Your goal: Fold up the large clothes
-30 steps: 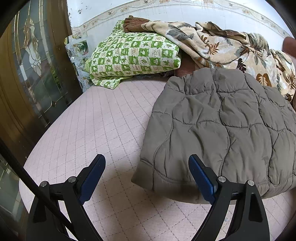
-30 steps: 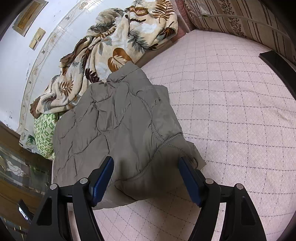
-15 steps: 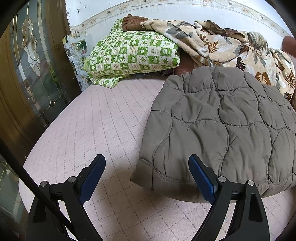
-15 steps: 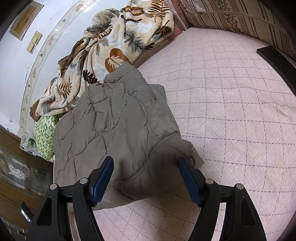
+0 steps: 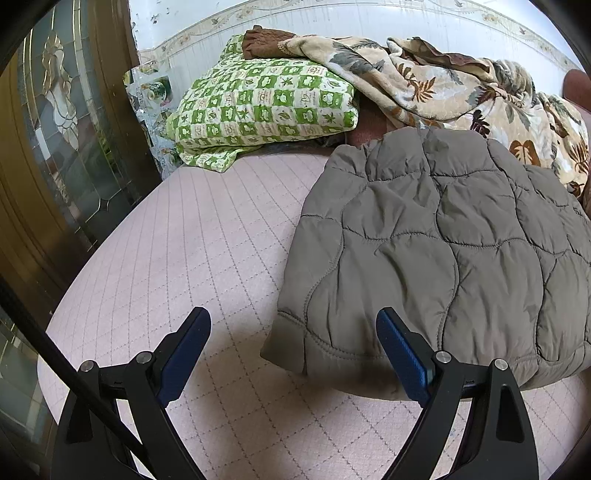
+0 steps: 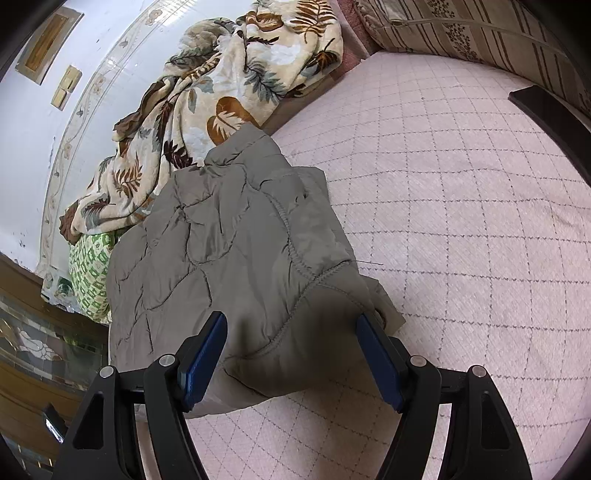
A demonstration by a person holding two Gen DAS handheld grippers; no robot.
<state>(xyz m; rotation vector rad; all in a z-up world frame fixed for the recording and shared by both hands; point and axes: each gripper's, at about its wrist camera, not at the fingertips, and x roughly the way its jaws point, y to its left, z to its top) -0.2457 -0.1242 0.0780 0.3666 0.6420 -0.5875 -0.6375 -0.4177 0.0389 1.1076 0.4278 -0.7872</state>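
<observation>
A grey-brown quilted puffer jacket (image 5: 436, 240) lies folded on the pink quilted bed (image 5: 192, 243). It also shows in the right wrist view (image 6: 236, 251). My left gripper (image 5: 293, 354) is open and empty, low over the bed at the jacket's near left corner, with its right pad (image 5: 400, 356) against the jacket's hem. My right gripper (image 6: 291, 354) is open and straddles the jacket's near right corner, its pads on either side of the fabric without pinching it.
A green checked pillow (image 5: 266, 107) and a leaf-print blanket (image 5: 443, 85) lie at the head of the bed. A wooden glass-panelled door (image 5: 62, 140) stands on the left. A striped cushion (image 6: 472, 33) and a dark object (image 6: 554, 118) lie far right.
Both grippers have drifted slightly back from the jacket. Both stay open. The jacket has not moved.
</observation>
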